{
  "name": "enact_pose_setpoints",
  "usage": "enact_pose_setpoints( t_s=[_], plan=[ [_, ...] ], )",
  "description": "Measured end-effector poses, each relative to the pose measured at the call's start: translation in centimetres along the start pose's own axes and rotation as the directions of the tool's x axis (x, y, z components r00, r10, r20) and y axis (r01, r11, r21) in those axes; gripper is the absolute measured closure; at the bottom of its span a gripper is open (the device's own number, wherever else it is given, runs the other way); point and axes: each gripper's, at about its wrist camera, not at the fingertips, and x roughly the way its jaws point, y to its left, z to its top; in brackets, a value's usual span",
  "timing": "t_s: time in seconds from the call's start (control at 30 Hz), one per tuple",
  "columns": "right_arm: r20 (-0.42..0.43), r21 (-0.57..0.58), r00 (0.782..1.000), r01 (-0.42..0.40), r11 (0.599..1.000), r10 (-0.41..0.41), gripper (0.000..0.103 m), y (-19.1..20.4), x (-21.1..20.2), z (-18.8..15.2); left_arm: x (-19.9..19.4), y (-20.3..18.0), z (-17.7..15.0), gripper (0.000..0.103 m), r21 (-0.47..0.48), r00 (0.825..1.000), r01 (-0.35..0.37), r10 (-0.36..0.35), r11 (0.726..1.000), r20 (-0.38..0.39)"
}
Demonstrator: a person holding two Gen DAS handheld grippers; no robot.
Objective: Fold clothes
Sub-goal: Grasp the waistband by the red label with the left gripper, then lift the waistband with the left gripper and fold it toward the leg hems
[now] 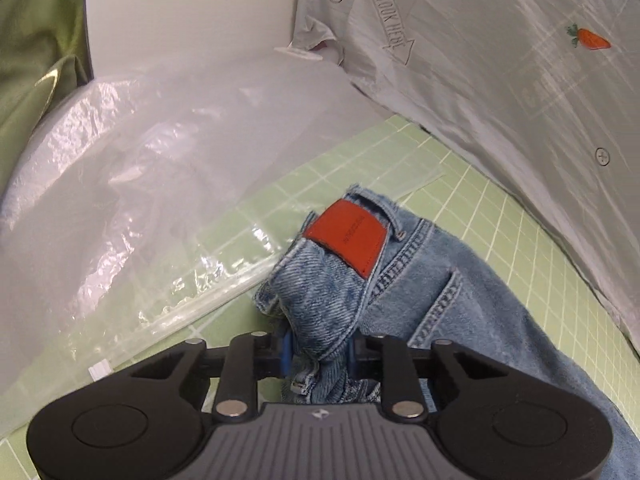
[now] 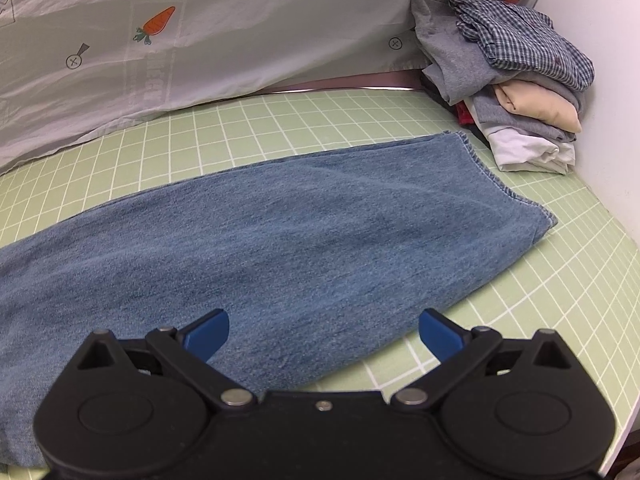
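Your jeans (image 2: 280,216) are heavy, limp denim that will sag and drag, so take hold at thick seams: the waistband and the hem (image 2: 508,184). Your left gripper (image 1: 318,354) is clamped narrow on a bunch of waistband just below the red patch (image 1: 346,236). Your right gripper (image 2: 324,334) hangs over the legs with fingers spread wide, holding nothing. The jeans are faded blue, lying flat on the green grid mat (image 2: 560,280), legs stacked, hem toward two o'clock near the pile of folded clothes (image 2: 516,80).
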Motion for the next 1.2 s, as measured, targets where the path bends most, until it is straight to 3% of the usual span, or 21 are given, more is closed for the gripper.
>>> enact_pose_setpoints(
  t_s=[0.2,0.4,0.57,0.67,0.8,0.87,1.0,1.07,1.13,1.17,1.2],
  plan=[
    [0.03,0.026,0.999,-0.036,0.999,0.035,0.001,-3.6,0.6,0.3,-6.1,-6.3,-0.9,0.085,0.104,0.987,0.082,-0.095,0.991,0.13],
    [0.022,0.07,0.999,-0.046,0.996,0.045,0.001,-8.3,2.0,-0.2,-9.2,-15.5,-4.3,0.087,0.254,0.966,0.171,-0.212,0.952,0.145],
    [0.01,0.128,1.0,-0.013,0.992,0.012,0.001,-12.8,3.6,-0.3,-7.6,-23.0,-8.8,0.087,0.355,0.957,0.256,-0.288,0.899,0.041],
    [0.0,0.181,1.0,0.011,0.983,-0.011,0.001,-15.4,4.9,0.0,-4.8,-26.9,-12.7,0.087,0.378,0.95,0.312,-0.298,0.872,-0.096],
    [-0.017,0.234,0.999,0.052,0.971,-0.049,0.001,-17.4,6.6,1.0,-0.7,-29.5,-18.1,0.087,0.453,0.949,0.293,-0.199,0.842,-0.244],
    [-0.027,0.249,0.998,0.063,0.966,-0.058,0.001,-17.9,7.4,1.5,0.1,-29.9,-19.1,0.087,0.494,0.95,0.287,-0.178,0.82,-0.257],
    [-0.027,0.247,0.997,0.076,0.966,-0.072,0.001,-17.8,7.7,1.7,0.1,-29.6,-18.4,0.086,0.474,0.94,0.314,-0.198,0.823,-0.279],
    [-0.035,0.254,0.997,0.078,0.964,-0.072,0.001,-17.7,8.0,1.6,-0.4,-29.9,-18.0,0.077,0.479,0.934,0.335,-0.218,0.811,-0.284],
    [-0.048,0.266,0.996,0.085,0.96,-0.075,0.001,-17.7,8.2,1.4,-0.9,-30.1,-17.7,0.048,0.485,0.928,0.355,-0.237,0.8,-0.288],
    [-0.046,0.277,0.995,0.094,0.956,-0.084,0.001,-17.7,8.1,1.4,-1.1,-30.2,-17.6,0.04,0.487,0.925,0.365,-0.247,0.793,-0.291],
    [-0.037,0.288,0.995,0.101,0.952,-0.094,0.001,-17.8,7.9,1.3,-1.4,-30.3,-17.4,0.026,0.49,0.921,0.375,-0.256,0.787,-0.293]
  ],
)
